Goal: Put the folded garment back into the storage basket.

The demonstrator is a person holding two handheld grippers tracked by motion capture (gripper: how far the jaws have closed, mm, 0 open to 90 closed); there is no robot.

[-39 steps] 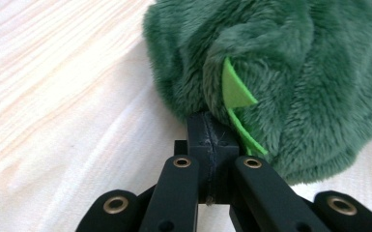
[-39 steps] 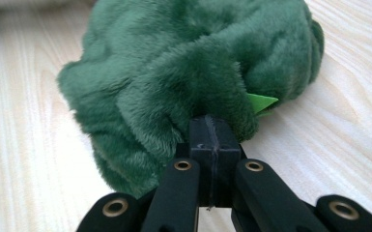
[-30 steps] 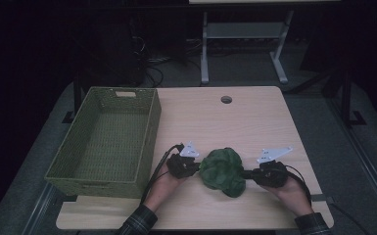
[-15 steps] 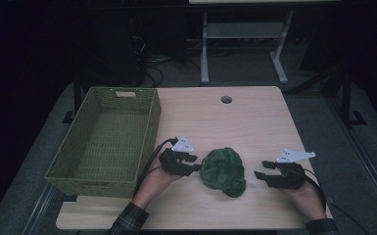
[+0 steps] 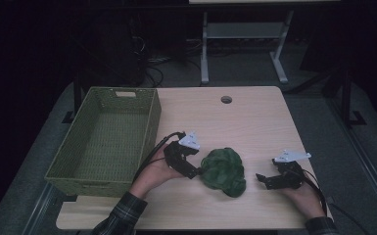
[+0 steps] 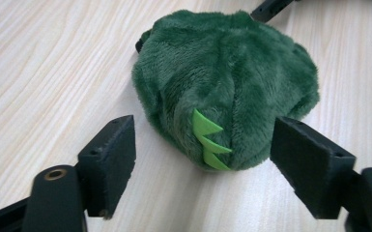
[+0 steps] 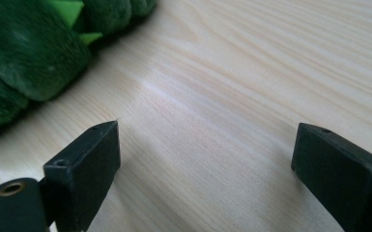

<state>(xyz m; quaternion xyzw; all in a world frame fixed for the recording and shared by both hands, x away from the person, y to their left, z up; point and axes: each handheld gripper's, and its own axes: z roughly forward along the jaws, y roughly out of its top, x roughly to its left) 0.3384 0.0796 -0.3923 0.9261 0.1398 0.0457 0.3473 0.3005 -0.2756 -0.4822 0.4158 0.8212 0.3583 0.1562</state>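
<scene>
High view: the green plush toy (image 5: 223, 171) lies on the wooden worktop (image 5: 254, 122), toward the near edge and about midway across. The left tool (image 5: 196, 172) sits just beside the toy's left side. The right tool (image 5: 260, 179) rests well apart from the toy on its right, with bare wood between them. A green woven basket (image 5: 103, 142) stands along the worktop's left edge, its right wall near the left hand (image 5: 152, 172). Behind the toy the worktop is open up to the far edge, where a round cable hole (image 5: 226, 99) sits. The right hand (image 5: 301, 193) lies close to the right and near edges. Dark floor surrounds the worktop.

Left gripper view: the left tool (image 6: 203, 159) has just been opening; its jaws stand wide, one on each side of the plush toy (image 6: 227, 82), and neither pad presses on it. The toy's near end, with a row of light green spikes (image 6: 208, 140), lies between the jaws, resting on the worktop (image 6: 43, 72). Nothing is held.

Right gripper view: the right tool (image 7: 205, 159) has also just been opening; its jaws stand wide apart with only bare worktop (image 7: 251, 72) between them. The plush toy (image 7: 29, 53) lies off to the upper left, clear of the jaws.

No brand, label or writing can be read in any view.
</scene>
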